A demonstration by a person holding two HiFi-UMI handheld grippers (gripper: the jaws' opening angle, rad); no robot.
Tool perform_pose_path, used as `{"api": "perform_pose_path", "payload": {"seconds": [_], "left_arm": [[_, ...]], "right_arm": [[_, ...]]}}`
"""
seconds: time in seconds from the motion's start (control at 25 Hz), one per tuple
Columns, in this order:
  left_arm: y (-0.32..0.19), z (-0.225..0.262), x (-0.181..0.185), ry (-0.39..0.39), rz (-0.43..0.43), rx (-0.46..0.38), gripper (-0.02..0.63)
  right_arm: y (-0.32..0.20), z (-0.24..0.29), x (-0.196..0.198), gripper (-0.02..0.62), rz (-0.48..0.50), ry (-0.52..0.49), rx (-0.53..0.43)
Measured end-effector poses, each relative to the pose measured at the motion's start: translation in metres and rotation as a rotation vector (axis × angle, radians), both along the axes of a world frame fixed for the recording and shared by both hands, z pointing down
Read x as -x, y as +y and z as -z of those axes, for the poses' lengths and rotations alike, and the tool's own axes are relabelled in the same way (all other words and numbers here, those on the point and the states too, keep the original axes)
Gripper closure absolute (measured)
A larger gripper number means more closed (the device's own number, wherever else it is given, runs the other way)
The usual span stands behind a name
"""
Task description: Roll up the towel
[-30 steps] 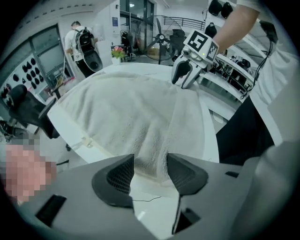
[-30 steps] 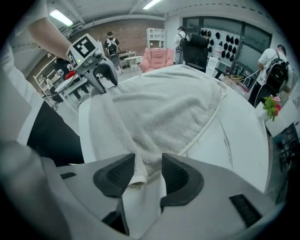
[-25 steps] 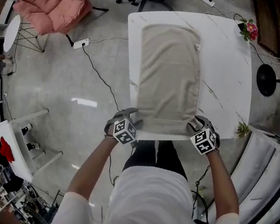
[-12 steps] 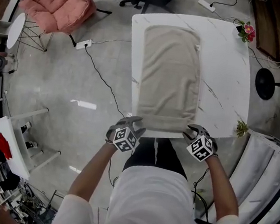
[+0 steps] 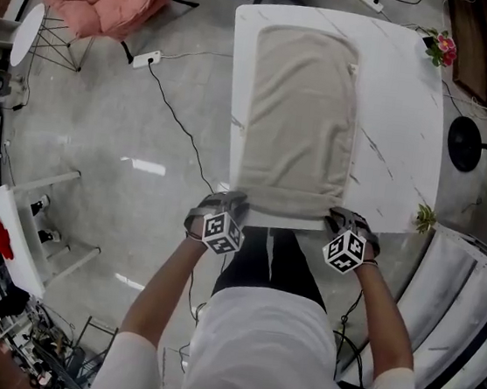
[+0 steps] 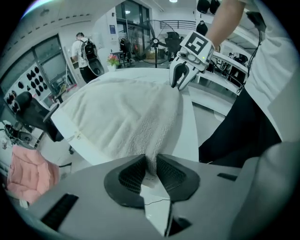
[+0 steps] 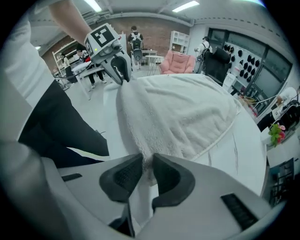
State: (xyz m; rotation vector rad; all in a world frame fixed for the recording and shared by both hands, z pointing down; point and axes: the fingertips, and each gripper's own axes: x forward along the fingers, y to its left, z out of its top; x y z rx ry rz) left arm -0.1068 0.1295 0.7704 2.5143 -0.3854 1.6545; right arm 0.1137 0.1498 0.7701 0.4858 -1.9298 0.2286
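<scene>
1. The beige towel [image 5: 301, 117] is lying flat along the white bench [image 5: 404, 103], with its near edge at the bench's near rim.
2. The left gripper [image 6: 151, 165] is pinching the towel's near left corner, its fingers [image 6: 130, 174] having just been closing on it.
3. The right gripper [image 7: 146, 169] is clamping the near right corner, its fingers likewise just closing.

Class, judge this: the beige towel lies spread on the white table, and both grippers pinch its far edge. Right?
Wrong edge. In the head view the left gripper and right gripper pinch the towel at its near edge, beside the person; their jaws have just been closing on it. It does lie spread on the white table.
</scene>
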Motion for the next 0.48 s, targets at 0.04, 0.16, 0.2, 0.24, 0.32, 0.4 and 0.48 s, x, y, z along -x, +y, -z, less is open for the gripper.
{"api": "perform_pose_path", "payload": {"seconds": [0.04,0.16,0.2,0.24,0.32,0.4,0.48], "left_arm": [[-0.001,0.001,0.000,0.007,0.006,0.004,0.526],[0.009,0.003,0.001,0.018,-0.003,0.045,0.568],[0.015,0.004,0.002,0.018,-0.008,0.065,0.569],[0.021,0.004,0.003,0.019,-0.010,0.087,0.569],[0.031,0.007,0.005,0.023,-0.007,0.134,0.569],[0.040,0.012,0.008,0.030,-0.003,0.186,0.571],[0.051,0.019,0.010,0.033,-0.010,0.238,0.571]], "right_arm": [[-0.002,-0.001,-0.001,0.520,-0.002,0.004,-0.016],[0.002,0.001,0.000,0.559,-0.002,-0.002,-0.001],[0.007,0.002,0.001,0.566,-0.008,-0.014,0.027],[0.011,0.004,0.002,0.566,-0.015,-0.029,0.062],[0.021,0.009,0.003,0.566,-0.026,-0.058,0.127],[0.030,0.015,0.006,0.566,-0.022,-0.072,0.169],[0.041,0.023,0.008,0.566,-0.006,-0.079,0.210]]}}
